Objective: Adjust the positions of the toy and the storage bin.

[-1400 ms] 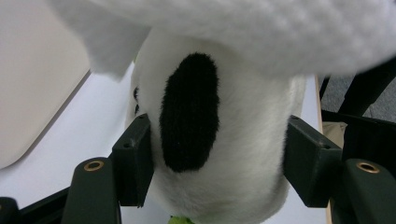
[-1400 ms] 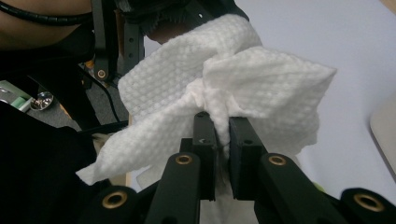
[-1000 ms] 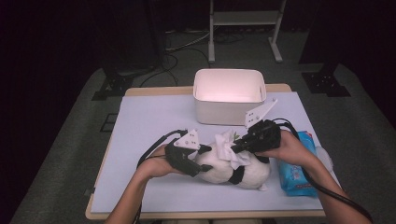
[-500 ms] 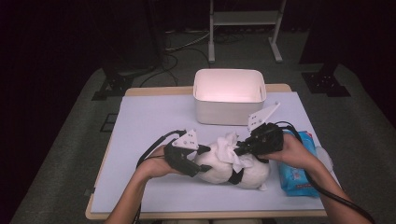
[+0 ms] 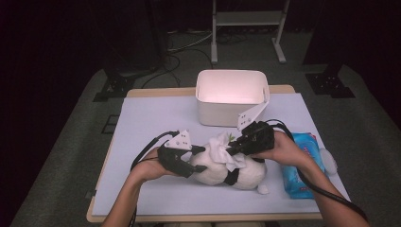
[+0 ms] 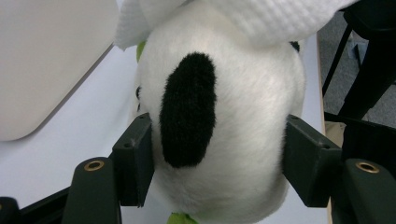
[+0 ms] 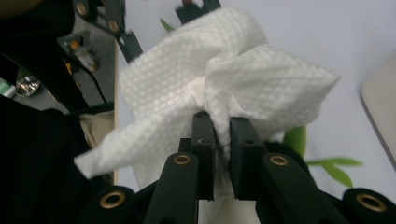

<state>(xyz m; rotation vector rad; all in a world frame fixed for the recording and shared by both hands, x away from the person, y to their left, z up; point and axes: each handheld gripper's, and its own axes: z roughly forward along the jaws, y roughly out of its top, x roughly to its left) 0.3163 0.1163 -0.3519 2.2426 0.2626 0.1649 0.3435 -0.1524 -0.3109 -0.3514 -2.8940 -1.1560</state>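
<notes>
High view | left gripper (image 5: 201, 158) clamps plush panda (image 5: 236, 174) | right gripper (image 5: 232, 147) pinches white wipe (image 5: 226, 150)

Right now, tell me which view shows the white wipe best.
The right gripper view: the white wipe is bunched close up, pinched in that gripper's jaws. The high view shows it small on the plush panda; the left gripper view catches its edge.

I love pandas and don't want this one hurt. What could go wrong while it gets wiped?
1. The left gripper squeezes the panda by its round, soft head, so it might slip out when wiped.
2. The right gripper pinches only a small bunch of the wipe, which could pull free.
3. The wipe pack lies under the right arm by the table edge and might get knocked off.
</notes>
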